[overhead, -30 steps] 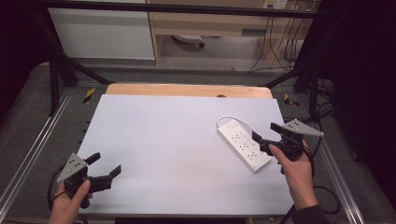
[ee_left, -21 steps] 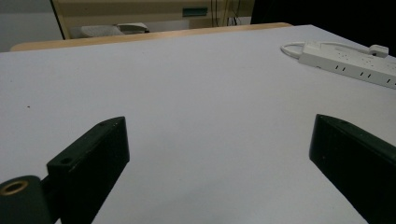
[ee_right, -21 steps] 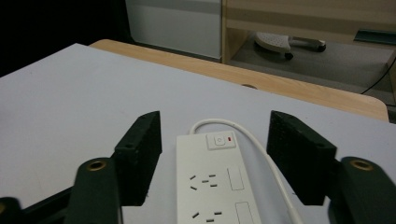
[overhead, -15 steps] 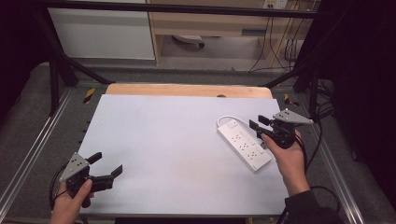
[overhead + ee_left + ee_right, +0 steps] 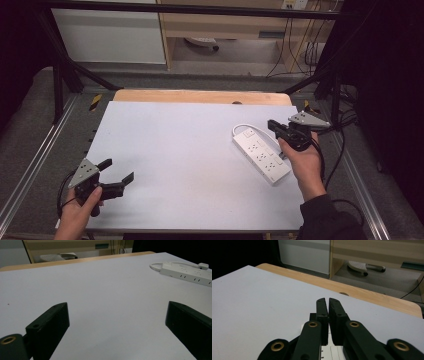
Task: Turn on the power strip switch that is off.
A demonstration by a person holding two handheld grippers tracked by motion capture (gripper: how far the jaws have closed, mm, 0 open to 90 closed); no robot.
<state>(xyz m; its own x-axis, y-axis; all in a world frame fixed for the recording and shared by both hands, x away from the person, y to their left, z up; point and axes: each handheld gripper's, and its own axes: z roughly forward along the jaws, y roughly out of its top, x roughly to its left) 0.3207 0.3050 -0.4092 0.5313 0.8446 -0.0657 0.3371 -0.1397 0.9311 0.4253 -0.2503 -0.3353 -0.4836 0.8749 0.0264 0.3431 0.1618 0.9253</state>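
A white power strip (image 5: pixel 261 153) lies slanted on the right part of the white tabletop (image 5: pixel 190 150), its cord looping at the far end. My right gripper (image 5: pixel 276 127) hovers just over that far end. Its jaws are shut with nothing between them in the right gripper view (image 5: pixel 328 301), where a bit of the power strip (image 5: pixel 334 353) shows beneath them. My left gripper (image 5: pixel 118 170) rests near the front left corner, open and empty. In the left gripper view (image 5: pixel 116 305) it faces bare table, with the power strip (image 5: pixel 185 273) far off to the right.
A wooden strip (image 5: pixel 200 96) borders the table's far edge. Metal rails run along both sides. Cables (image 5: pixel 345 145) trail off the right side by my right hand. Shelving and a white panel stand on the floor beyond the table.
My right gripper has moved away from me and slightly left, from the strip's middle to its far end. The left gripper has barely shifted.
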